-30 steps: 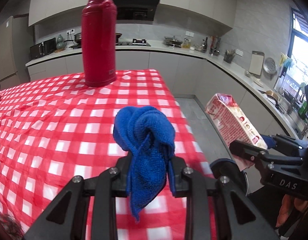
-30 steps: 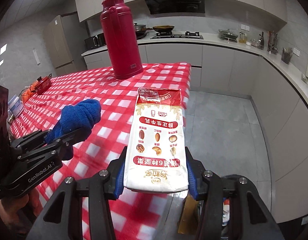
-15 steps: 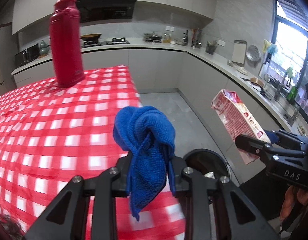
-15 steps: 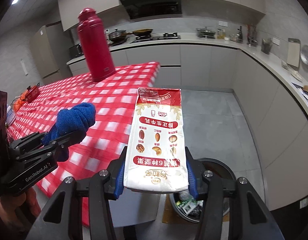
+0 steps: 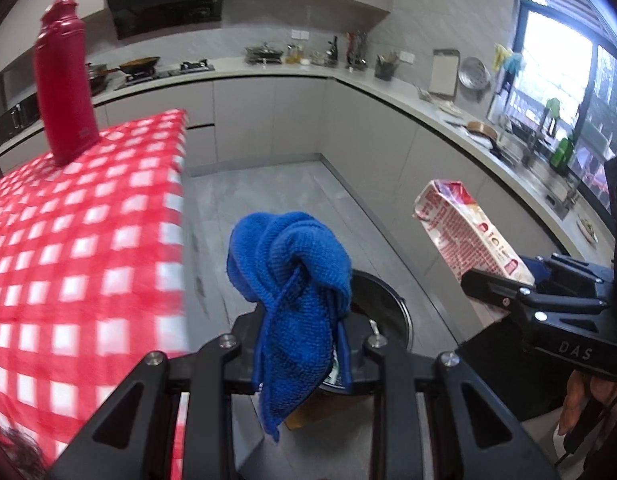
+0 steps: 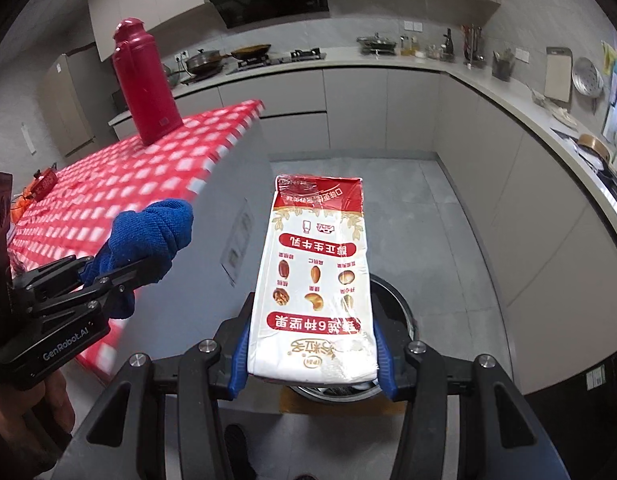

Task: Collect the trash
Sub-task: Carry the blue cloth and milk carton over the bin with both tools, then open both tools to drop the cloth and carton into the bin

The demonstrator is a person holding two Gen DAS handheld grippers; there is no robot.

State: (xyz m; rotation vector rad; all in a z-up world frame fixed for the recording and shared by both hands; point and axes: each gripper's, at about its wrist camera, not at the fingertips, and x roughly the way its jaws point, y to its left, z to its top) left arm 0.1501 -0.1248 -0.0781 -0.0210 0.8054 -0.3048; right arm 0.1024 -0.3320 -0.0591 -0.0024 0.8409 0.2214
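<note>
Kitchen, both views. The surface [image 5: 88,240] with the red-and-white checked cloth fills the left of the left wrist view; a tall red flask [image 5: 64,80] stands upright on it at upper left. No loose trash shows on the part of the cloth in frame, though much of it is blurred.

Floor, lower centre of both views: a round dark trash bin [image 6: 396,312], open at the top, with some scraps visible inside. It stands on the floor just past the surface's edge.

Right gripper [image 6: 312,364]: fingers pinching the bottom end of an empty milk carton [image 6: 316,280], white and red, its torn top pointing away from the camera. In the right wrist view the carton overlaps the bin's opening; its height above the rim cannot be told.

Left gripper [image 5: 300,344]: fingers pinching a bunched blue cloth [image 5: 288,280], which drapes down between them. It sits off the surface's edge, in front of the near side of the bin.

Progress, as judged: the carton is picked up and carried to the bin but not yet dropped, so this item is nearly done. What is left is to spread the right fingers over the opening. The blue cloth looks like a wiping rag rather than trash; whether it goes in cannot be told. Other trash elsewhere cannot be ruled out.
</note>
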